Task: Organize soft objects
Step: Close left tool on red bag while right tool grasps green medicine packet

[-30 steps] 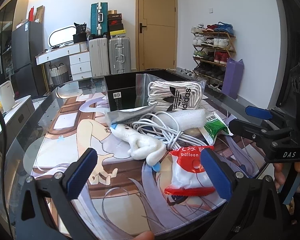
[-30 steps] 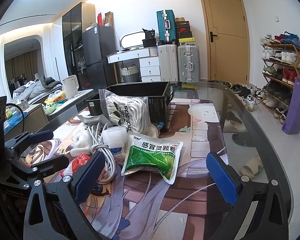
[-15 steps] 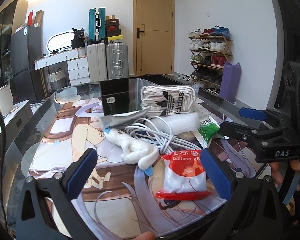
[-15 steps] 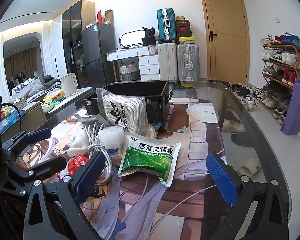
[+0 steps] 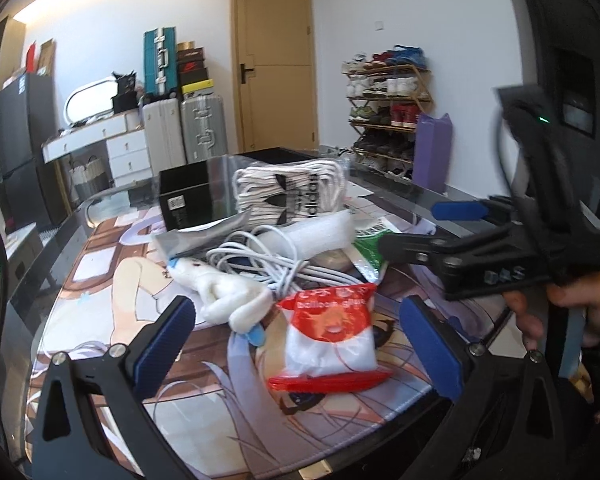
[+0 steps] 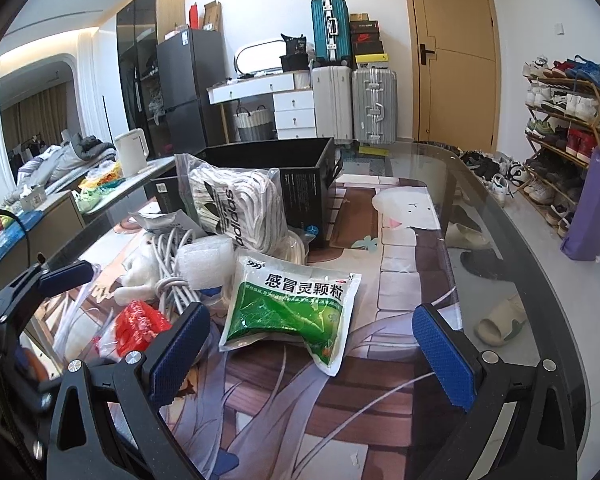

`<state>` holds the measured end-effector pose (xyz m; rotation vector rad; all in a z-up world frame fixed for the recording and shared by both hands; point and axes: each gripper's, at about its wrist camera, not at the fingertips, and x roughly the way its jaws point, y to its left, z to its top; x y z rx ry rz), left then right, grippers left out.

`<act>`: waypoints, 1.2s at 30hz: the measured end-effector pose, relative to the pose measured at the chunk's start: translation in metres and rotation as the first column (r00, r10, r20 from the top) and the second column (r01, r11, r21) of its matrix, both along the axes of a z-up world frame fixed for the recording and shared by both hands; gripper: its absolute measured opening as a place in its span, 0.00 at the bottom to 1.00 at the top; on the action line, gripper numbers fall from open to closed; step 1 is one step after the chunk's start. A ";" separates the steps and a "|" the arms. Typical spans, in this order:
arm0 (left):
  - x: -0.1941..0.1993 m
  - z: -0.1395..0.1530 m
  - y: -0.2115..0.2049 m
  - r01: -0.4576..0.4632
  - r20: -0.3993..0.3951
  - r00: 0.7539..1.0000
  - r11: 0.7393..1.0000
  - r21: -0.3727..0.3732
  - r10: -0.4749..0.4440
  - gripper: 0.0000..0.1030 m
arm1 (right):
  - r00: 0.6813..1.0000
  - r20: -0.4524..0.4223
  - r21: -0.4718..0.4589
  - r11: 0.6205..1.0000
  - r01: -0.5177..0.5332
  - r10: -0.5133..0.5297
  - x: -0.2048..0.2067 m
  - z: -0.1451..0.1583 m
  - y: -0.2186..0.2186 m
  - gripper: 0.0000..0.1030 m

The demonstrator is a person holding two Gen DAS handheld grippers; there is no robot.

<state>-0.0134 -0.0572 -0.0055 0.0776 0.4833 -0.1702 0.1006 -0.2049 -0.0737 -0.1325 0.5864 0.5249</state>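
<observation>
Left wrist view: left gripper [image 5: 300, 344] gapes wide over the red balloon packet [image 5: 329, 334], cable coil [image 5: 268, 264] and plush toy [image 5: 224, 296] crowding behind. Packet's long axis runs up-frame. Right gripper [image 6: 312, 356] spread open around the green medicine pouch [image 6: 292, 308], black box [image 6: 284, 168] upper centre.

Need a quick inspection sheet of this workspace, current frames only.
Surface: glass table under a printed mat.
Job's things: green sachet, red balloon pack, bagged socks, white plush, foam roll, all piled in front of the black box.
Clutter: grey pouch.
Grippers: left hand-held gripper open, empty; right hand-held gripper open, empty.
Cables: white cable bundle in the pile.
Surroundings: suitcases, shoe rack, door.
</observation>
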 end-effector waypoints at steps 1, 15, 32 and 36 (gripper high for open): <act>-0.001 0.000 -0.002 0.007 0.006 1.000 1.000 0.007 -0.007 0.98 | 1.000 -0.010 -0.007 1.000 0.003 -0.003 0.003 0.000 0.002 1.00; -0.001 -0.008 -0.018 0.085 -0.066 0.994 0.996 0.038 -0.082 0.53 | 0.992 -0.124 -0.054 0.998 -0.037 0.030 0.022 -0.007 0.021 0.99; -0.004 0.007 0.002 0.084 -0.046 0.995 0.994 -0.070 -0.087 0.40 | 0.988 -0.135 -0.048 0.995 -0.086 0.079 0.012 -0.008 0.019 0.62; -0.003 0.016 0.010 0.063 -0.025 0.998 0.995 -0.080 -0.066 0.40 | 0.992 -0.111 -0.035 0.997 -0.070 0.065 0.005 -0.002 0.011 0.62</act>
